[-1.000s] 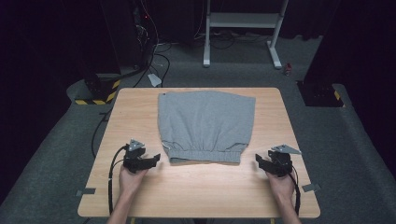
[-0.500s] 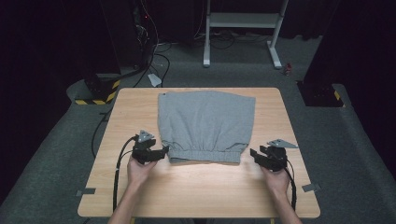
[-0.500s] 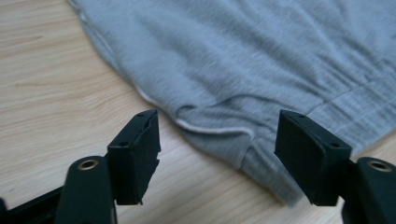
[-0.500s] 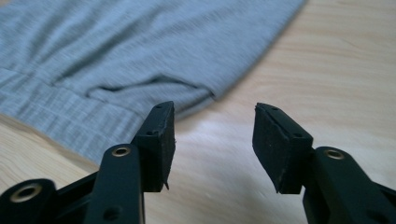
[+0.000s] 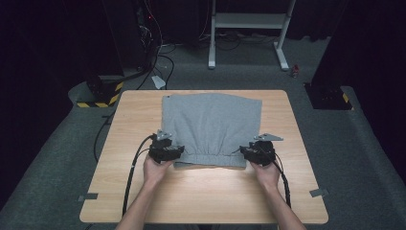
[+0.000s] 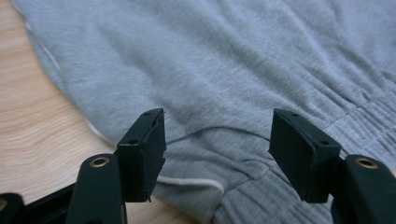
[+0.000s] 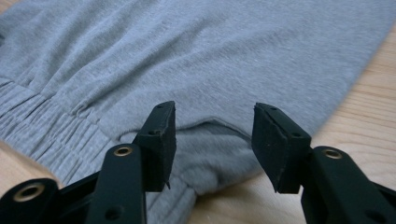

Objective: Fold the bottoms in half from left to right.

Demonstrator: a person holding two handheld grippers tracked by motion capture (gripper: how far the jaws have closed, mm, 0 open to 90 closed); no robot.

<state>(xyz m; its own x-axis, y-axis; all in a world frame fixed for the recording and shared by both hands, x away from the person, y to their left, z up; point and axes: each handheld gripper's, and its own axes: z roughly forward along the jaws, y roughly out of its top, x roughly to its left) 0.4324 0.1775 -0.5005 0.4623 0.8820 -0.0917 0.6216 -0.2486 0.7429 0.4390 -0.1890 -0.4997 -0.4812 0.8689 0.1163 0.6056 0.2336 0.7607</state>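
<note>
Grey shorts (image 5: 210, 127): we are bringing both tongs, left (image 6: 217, 144) and right (image 7: 212, 140), apart, onto the waistband corners; the left's jaws have just been closing, cloth between them; next, we pinch.

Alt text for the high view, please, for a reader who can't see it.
A grey folded garment lies on a wooden table; a person's left gripper and right gripper sit at its two near corners, by the elastic waistband. Cables trail back along both forearms over a dark carpeted floor.

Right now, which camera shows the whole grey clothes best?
The high view: the grey garment lies flat on the table, with its whole outline showing. The left gripper view shows just its near left corner and stretchy band; the right gripper view shows just its near right corner.
</note>
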